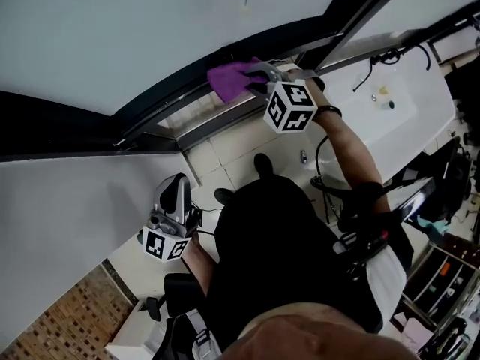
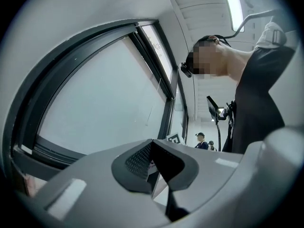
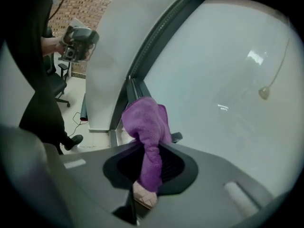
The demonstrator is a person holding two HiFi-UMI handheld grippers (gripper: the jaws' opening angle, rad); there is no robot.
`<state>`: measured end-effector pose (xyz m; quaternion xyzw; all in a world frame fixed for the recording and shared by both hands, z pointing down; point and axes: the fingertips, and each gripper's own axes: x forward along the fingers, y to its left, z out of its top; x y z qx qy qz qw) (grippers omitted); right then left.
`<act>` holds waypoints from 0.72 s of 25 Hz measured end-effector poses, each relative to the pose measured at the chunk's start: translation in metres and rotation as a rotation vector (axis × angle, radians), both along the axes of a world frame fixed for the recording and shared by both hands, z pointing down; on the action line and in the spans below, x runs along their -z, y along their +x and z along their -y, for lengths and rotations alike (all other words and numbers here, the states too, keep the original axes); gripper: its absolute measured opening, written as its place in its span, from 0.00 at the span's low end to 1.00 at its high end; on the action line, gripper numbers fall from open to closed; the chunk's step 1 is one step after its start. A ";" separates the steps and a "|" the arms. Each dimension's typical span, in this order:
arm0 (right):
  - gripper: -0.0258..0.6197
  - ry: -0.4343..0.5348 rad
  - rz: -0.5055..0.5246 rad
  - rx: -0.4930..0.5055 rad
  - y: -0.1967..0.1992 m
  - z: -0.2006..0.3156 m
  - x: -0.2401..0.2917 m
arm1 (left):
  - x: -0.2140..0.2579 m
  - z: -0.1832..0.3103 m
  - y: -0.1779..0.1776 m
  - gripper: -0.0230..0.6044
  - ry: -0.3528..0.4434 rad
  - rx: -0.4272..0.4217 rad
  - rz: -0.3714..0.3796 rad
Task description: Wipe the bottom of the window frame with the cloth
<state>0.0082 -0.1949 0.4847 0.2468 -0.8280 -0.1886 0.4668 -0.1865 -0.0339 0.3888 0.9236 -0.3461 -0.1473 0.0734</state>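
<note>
Stretching sideways across the tool's front, the window frame's bottom rail mostly runs off to the gripper's left, so I'd guess the wipe goes that way. The purple cloth sits bunched at the jaw tips, against the rail. The right gripper is clamping it. The left gripper is well back, pinched closed and empty.

Left of the purple cloth, the window frame's bottom rail lies open; glass walls its far side, and a dark upright closes the right.
</note>
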 end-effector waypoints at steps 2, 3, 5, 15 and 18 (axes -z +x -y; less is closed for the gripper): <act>0.14 -0.086 0.000 0.016 0.007 -0.028 -0.020 | -0.001 0.004 0.007 0.04 -0.002 -0.022 0.006; 0.14 -0.171 0.019 0.032 0.010 -0.044 -0.034 | 0.000 0.005 0.011 0.04 -0.001 -0.032 0.010; 0.14 -0.369 0.178 0.034 0.008 -0.072 -0.062 | 0.004 0.005 0.019 0.04 0.003 -0.050 0.018; 0.14 -0.626 1.795 -0.555 0.000 -0.012 -0.072 | 0.004 0.005 0.023 0.04 -0.018 -0.037 0.033; 0.14 -0.353 1.696 -0.578 -0.004 0.034 -0.054 | 0.009 0.001 0.025 0.04 -0.014 -0.034 0.043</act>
